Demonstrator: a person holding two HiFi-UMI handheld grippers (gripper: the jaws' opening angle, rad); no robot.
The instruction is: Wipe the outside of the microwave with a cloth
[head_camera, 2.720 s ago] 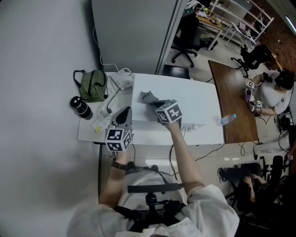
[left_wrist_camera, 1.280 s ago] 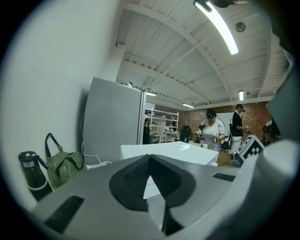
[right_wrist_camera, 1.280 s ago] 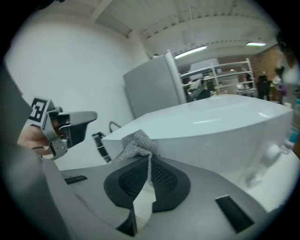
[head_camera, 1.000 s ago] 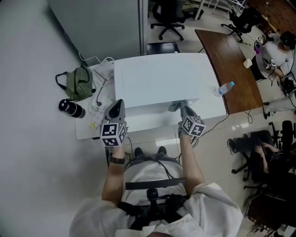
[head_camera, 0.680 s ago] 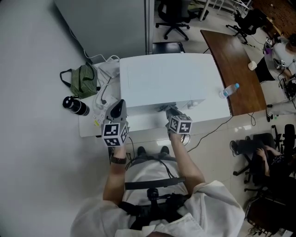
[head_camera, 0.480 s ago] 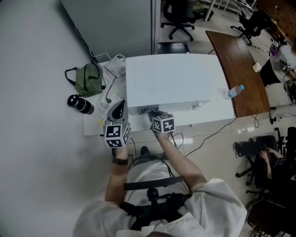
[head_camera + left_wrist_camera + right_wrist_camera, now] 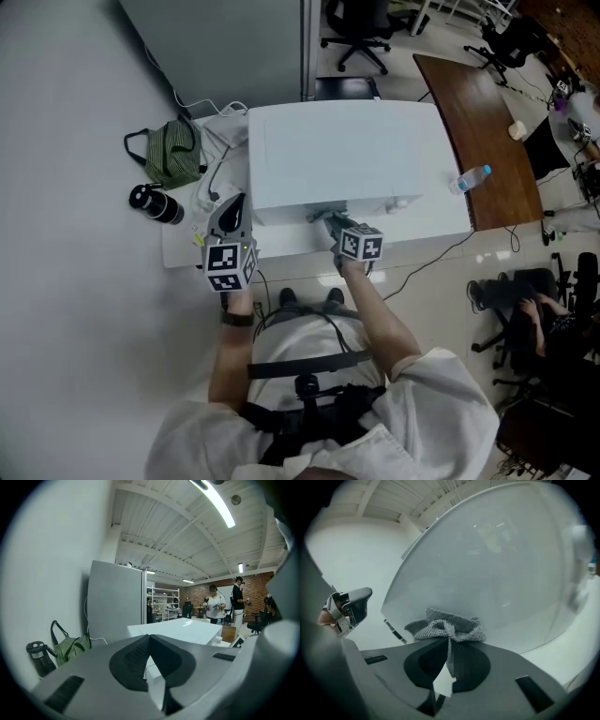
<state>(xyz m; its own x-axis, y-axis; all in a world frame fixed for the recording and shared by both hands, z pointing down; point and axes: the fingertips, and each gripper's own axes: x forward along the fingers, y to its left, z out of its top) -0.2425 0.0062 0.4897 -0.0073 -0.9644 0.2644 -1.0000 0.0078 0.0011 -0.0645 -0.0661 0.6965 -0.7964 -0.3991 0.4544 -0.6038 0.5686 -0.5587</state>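
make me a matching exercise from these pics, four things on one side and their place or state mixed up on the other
Things:
1 grey knitted cloth
2 green striped fabric bag
3 black cylindrical flask
4 left hand-held gripper

Place or state:
a shut, holding nothing
b upright at the white table's left edge, nearest the wall
c pinched in the right hand-held gripper, at the white box-shaped microwave's front
d on the table towards its back, handle loop raised

Pairs: 1-c, 2-d, 3-b, 4-a
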